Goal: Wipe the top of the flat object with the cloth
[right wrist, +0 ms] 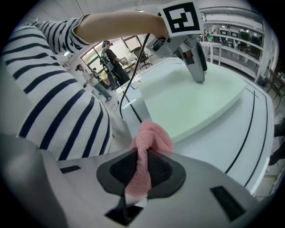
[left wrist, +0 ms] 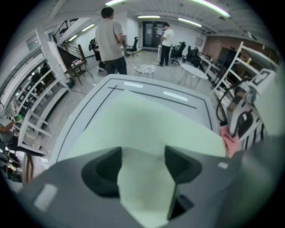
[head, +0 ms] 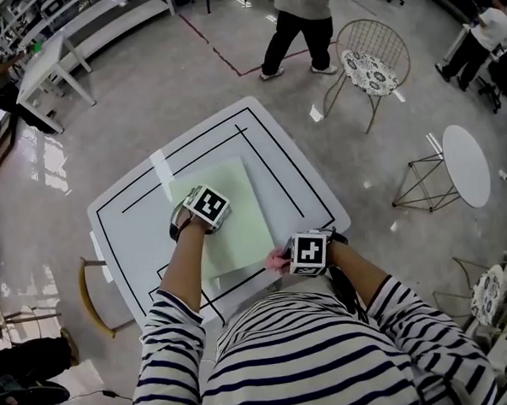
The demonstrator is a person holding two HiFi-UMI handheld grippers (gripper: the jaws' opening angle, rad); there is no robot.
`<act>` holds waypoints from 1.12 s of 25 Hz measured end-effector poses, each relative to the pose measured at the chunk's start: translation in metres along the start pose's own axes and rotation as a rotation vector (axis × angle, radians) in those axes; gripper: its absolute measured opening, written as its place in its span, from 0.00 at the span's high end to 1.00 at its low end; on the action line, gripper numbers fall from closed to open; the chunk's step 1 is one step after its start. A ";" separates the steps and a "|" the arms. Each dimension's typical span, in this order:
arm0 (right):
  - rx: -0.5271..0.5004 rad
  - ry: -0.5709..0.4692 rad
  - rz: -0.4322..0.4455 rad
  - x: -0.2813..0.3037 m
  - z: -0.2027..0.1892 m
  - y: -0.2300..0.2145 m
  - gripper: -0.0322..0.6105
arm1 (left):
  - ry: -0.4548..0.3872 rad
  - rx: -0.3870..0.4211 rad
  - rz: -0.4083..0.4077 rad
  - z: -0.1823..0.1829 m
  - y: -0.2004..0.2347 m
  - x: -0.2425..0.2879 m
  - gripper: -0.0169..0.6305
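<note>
A pale green flat board (head: pixel 238 228) lies in the middle of the white table (head: pixel 296 162). My left gripper (head: pixel 196 218) points down onto the board's near left part; in the left gripper view its jaws (left wrist: pixel 142 162) stand open over the green surface (left wrist: pixel 147 120), with nothing between them. My right gripper (head: pixel 301 256) is at the table's near edge, just off the board's near right corner. It is shut on a pink cloth (right wrist: pixel 149 140), which bunches out beyond the jaws (right wrist: pixel 141 167) beside the board's edge (right wrist: pixel 191 102). The cloth (head: pixel 277 258) also shows in the head view.
Black lines frame the table top (right wrist: pixel 249 133). A wire chair (head: pixel 370 58) and a round white side table (head: pixel 465 164) stand at the right, and a wooden chair (head: pixel 89 295) at the left. A person (head: pixel 300 19) stands beyond the table's far side.
</note>
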State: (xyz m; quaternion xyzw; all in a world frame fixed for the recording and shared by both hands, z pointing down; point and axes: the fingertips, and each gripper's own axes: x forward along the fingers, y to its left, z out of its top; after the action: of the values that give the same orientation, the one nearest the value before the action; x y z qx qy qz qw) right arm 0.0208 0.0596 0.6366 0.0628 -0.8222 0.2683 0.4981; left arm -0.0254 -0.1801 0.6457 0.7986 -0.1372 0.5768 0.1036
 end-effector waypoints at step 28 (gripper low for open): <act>0.165 -0.110 -0.548 -0.044 0.077 -0.210 0.87 | 0.102 -0.077 -0.025 -0.083 -0.003 -0.032 0.58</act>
State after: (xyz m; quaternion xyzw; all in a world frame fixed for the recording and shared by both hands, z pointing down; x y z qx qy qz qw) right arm 0.0594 -0.1645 0.6510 0.3373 -0.7757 0.1860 0.4999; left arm -0.1076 -0.1470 0.6410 0.7651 -0.1440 0.6098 0.1483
